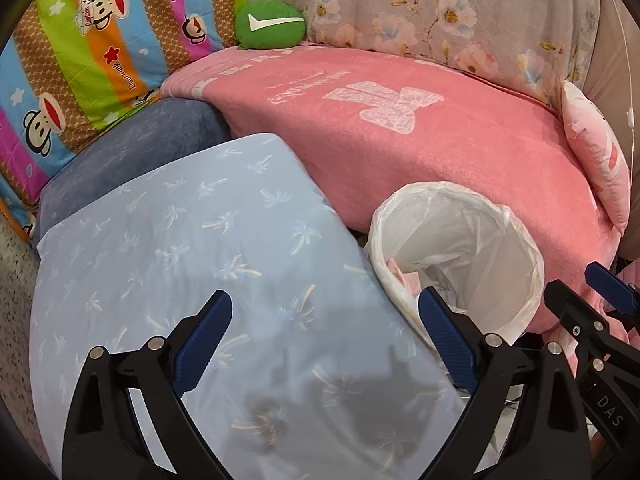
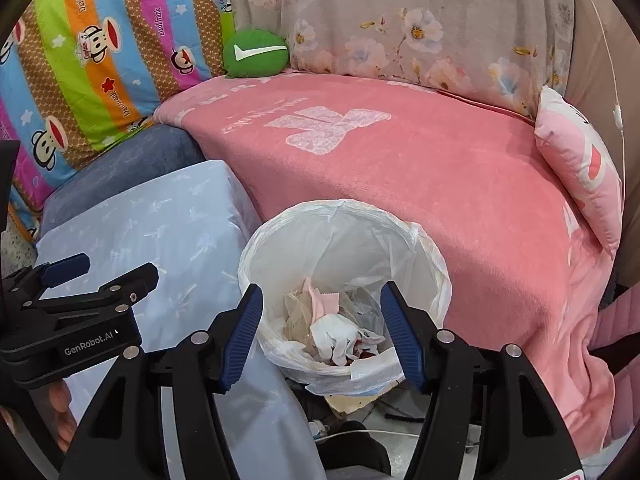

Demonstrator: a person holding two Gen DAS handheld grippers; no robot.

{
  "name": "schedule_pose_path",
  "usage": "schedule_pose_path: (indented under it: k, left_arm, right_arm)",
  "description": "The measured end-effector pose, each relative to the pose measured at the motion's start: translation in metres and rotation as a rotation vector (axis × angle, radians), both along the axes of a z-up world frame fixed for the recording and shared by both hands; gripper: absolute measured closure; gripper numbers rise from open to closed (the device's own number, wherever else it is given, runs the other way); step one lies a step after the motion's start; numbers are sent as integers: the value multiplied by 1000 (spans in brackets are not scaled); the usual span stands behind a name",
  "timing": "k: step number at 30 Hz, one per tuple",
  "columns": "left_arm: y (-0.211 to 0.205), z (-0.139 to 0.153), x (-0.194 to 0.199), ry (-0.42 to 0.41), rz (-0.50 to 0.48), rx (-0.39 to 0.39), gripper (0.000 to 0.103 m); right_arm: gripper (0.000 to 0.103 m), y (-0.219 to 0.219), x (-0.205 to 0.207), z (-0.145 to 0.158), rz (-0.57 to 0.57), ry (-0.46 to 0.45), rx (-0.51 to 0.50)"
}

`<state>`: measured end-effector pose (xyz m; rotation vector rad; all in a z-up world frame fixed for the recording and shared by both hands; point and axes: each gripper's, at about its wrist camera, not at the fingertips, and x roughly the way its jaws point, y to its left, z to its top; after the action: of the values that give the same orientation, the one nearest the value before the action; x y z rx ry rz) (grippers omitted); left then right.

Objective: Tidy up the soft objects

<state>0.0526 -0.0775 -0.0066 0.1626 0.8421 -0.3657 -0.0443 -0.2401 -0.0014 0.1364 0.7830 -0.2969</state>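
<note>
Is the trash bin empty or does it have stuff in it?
Not empty: the trash bin holds crumpled tissues at the bottom.

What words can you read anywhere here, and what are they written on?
"GenRobot.AI": left gripper body.
"DAS": right gripper body.
"Paul frank": striped monkey blanket.
Check mark sign, no words: green cushion.
Script on pink blanket: upside down, unreadable.

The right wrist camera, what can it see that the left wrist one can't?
Only the right wrist view looks down into the white bin and shows crumpled tissues at the bottom, plus the floor beneath. Only the left wrist view shows the left gripper open over the light blue pillow. Both show the pink blanket, the green cushion and the striped monkey quilt.
</note>
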Motion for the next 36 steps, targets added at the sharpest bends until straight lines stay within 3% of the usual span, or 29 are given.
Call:
schedule_pose_path:
  k: [10,14,19,23,36]
  left_arm:
    - [2,-13,-8,19,5,40,12]
    - [-3,-17,-11,27,-6,53,12]
    - [-7,-18,-13,27,-15,68,12]
    - [-9,-19,-14,30,-15,73,12]
    - [-14,-23,-16,38,0,85,12]
  right_arm:
    - [33,1,-7,-14,-13,35,-4]
    - [17,1,-8,-17,-12,47,-2]
    - [16,0,-9,-21,-30,57,-15]
    - [6,-2,-9,-25,-38,69,-13]
    - [6,-5,-10,-31,-51,95,-33]
